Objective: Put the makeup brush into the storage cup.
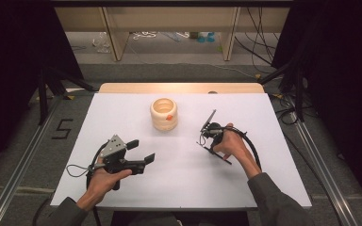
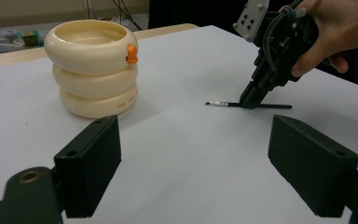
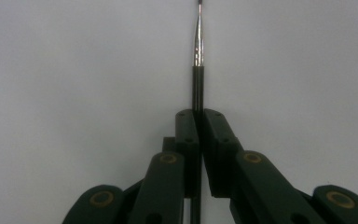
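Note:
A thin black paintbrush (image 3: 198, 70) with a silver ferrule lies on the white table sheet (image 1: 179, 183). My right gripper (image 3: 200, 116) points down at the sheet and is shut on the brush's handle; in the left gripper view the same brush (image 2: 219, 103) sticks out to both sides of the right gripper (image 2: 250, 101). In the high view the right gripper (image 1: 212, 149) is right of centre. My left gripper (image 1: 141, 150) hovers at the front left, open with nothing between its fingers (image 2: 98, 158).
A cream stack of three rings (image 1: 164, 114) with a small orange piece (image 2: 131, 52) on its top ring stands at the back centre. Beyond the sheet's far edge are a wooden table strip (image 1: 179, 87) and cables on the floor.

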`<state>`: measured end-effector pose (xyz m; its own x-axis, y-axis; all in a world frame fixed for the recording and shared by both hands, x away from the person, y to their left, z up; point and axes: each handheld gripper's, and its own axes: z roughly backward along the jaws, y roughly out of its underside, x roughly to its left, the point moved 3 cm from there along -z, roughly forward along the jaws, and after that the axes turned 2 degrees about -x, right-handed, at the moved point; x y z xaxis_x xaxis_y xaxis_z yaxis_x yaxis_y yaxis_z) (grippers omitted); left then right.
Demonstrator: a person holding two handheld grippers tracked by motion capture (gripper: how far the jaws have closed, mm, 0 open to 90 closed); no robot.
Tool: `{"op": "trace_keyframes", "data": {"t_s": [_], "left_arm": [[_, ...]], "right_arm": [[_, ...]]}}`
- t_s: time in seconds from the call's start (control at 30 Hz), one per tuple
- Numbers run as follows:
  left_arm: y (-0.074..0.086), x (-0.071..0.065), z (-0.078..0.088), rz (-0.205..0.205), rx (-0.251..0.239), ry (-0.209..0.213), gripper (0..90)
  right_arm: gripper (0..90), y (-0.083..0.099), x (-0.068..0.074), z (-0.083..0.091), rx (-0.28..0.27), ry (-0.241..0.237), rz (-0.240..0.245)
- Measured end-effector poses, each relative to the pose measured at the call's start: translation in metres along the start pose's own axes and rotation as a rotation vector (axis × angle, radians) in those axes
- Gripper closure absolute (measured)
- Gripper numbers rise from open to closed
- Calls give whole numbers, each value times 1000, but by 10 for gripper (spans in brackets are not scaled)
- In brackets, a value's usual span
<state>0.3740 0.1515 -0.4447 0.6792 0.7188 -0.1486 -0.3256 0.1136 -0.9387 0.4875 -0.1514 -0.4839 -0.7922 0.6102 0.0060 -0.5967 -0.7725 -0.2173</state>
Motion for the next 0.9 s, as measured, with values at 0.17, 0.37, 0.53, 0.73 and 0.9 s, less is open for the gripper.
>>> {"op": "trace_keyframes", "data": {"t_s": [0.17,0.37,0.53,0.73,0.9], "left_arm": [[0,0,0,4,2,-1,167],[0,-1,0,19,2,-7,167],[0,0,0,-1,2,-2,167],[0,0,0,5,3,-2,167],[0,0,0,14,2,-5,167]], "right_arm": [[854,0,2,1,4,2,-15],[854,-1,-1,7,-58,1,0],[855,-1,-5,15,-121,-6,-9],[854,-2,-9,24,-211,-14,-27],[855,-2,-14,30,-295,-20,-59]]}}
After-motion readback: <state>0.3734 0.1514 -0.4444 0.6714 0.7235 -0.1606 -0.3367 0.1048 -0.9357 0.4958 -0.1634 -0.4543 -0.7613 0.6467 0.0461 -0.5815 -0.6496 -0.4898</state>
